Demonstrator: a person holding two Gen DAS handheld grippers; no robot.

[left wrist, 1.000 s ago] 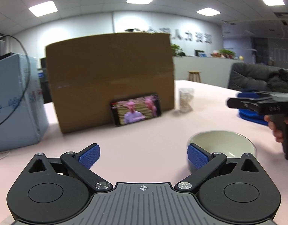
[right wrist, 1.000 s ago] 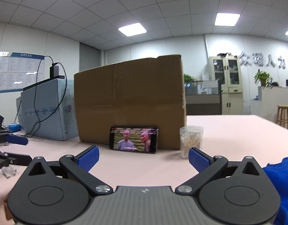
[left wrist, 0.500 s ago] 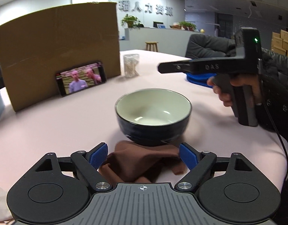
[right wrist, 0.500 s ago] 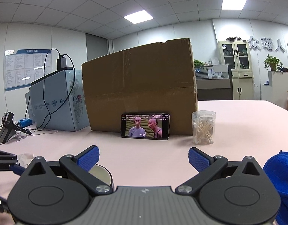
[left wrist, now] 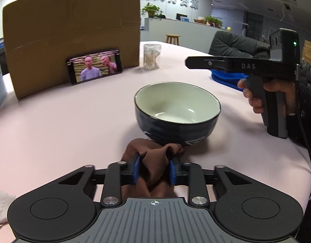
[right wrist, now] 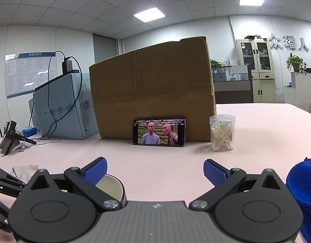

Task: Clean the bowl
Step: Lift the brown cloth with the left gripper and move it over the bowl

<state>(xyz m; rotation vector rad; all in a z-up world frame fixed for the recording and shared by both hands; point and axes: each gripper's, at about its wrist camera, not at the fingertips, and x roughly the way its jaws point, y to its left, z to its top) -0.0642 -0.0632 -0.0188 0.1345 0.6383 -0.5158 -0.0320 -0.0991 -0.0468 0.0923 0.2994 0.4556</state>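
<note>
Our left gripper [left wrist: 154,171] has just closed its jaws on the brown cloth [left wrist: 153,162]; our right gripper [right wrist: 155,169] stands wide open, empty. Beyond the cloth sits the bowl [left wrist: 177,111], seemingly touching it, on the pink table [left wrist: 64,125]

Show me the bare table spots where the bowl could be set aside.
Widest free patch: left of the bowl, between the box with its phone and the left tool. A smaller one lies between the bowl and the swab jar. Crowded: bowl's near side, where the brown cloth sits clamped, and right, by the right tool and blue cloth.
</note>
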